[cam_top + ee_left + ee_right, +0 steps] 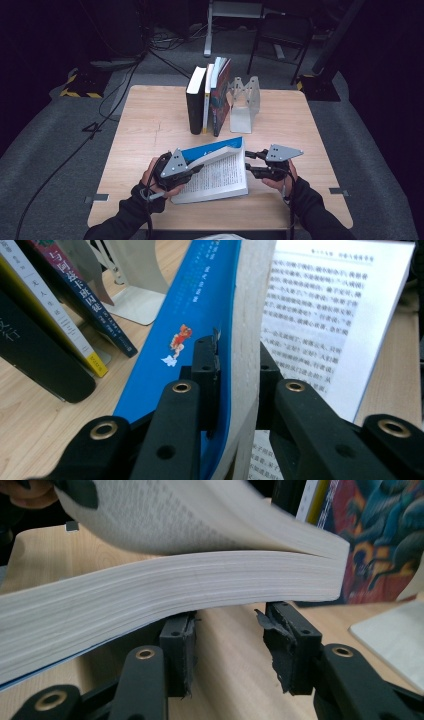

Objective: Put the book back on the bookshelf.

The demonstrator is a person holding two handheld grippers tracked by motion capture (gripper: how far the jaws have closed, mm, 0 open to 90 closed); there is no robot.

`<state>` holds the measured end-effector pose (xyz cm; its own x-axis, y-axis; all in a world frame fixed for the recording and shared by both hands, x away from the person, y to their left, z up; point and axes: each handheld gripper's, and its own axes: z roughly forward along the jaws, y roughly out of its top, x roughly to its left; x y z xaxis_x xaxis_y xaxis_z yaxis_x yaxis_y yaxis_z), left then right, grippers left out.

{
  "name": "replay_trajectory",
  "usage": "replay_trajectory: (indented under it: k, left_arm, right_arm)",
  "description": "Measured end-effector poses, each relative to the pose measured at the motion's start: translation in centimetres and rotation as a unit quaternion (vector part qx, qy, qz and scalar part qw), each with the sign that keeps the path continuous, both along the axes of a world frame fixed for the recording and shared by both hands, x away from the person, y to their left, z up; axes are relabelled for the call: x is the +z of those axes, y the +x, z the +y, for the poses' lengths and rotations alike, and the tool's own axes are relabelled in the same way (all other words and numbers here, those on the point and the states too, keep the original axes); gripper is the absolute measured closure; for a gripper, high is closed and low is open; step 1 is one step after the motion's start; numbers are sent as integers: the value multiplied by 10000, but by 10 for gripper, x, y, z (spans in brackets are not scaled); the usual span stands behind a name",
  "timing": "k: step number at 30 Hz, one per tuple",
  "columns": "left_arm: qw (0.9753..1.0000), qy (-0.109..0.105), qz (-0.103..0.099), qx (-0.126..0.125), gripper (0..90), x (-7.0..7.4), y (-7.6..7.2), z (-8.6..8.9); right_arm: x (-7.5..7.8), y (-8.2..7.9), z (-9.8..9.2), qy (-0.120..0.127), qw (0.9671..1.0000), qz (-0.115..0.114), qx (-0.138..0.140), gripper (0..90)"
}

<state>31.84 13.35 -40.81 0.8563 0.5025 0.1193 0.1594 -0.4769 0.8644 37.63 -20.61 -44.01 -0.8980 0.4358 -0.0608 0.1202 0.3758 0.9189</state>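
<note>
At the near middle of the table [150, 120], an open book [220, 175] lies with its printed pages up. The left gripper [192, 169], at the book's nine o'clock edge, is clamped on the blue cover [192, 325] and a wad of pages, lifting them. The right gripper [250, 162], at three o'clock, has its jaws apart beside the page block, gripping nothing. At twelve o'clock stands a row of books [207, 95] against a bookend [245, 102].

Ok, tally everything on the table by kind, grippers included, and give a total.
Standing books: 4
Open blue book: 1
Metal bookend: 1
Grippers: 2, the left gripper and the right gripper
Total: 8
</note>
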Motion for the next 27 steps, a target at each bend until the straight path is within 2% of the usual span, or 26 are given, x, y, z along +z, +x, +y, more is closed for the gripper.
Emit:
replay_trajectory:
  k: [4,9,11,14,19,23,26,27]
  left_arm:
    - [9998,-194,-1,63,769,-3,-5,8]
    - [9997,-152,-49,177,748,-9,-15,9]
    - [9993,-214,-24,293,736,-13,-20,11]
    - [9988,-304,109,374,701,-15,-22,14]
    - [9986,-200,310,388,615,-21,-19,14]
    - [9987,-139,335,347,636,-19,-16,15]
    - [9989,-162,281,334,723,-17,-15,16]
    - [9987,-230,377,263,723,-17,-12,18]
  right_arm:
    - [9,-2,6,74,9999,-115,40,560]
    - [16,-4,13,178,9997,-186,57,560]
    - [23,-7,19,199,9993,-295,103,560]
    - [28,-10,22,238,9990,-342,157,559]
    - [33,-12,29,295,9986,-385,229,559]
    - [35,-14,31,341,9982,-405,292,559]
    - [35,-13,31,360,9981,-380,311,556]
    - [35,-13,31,360,9981,-380,311,556]
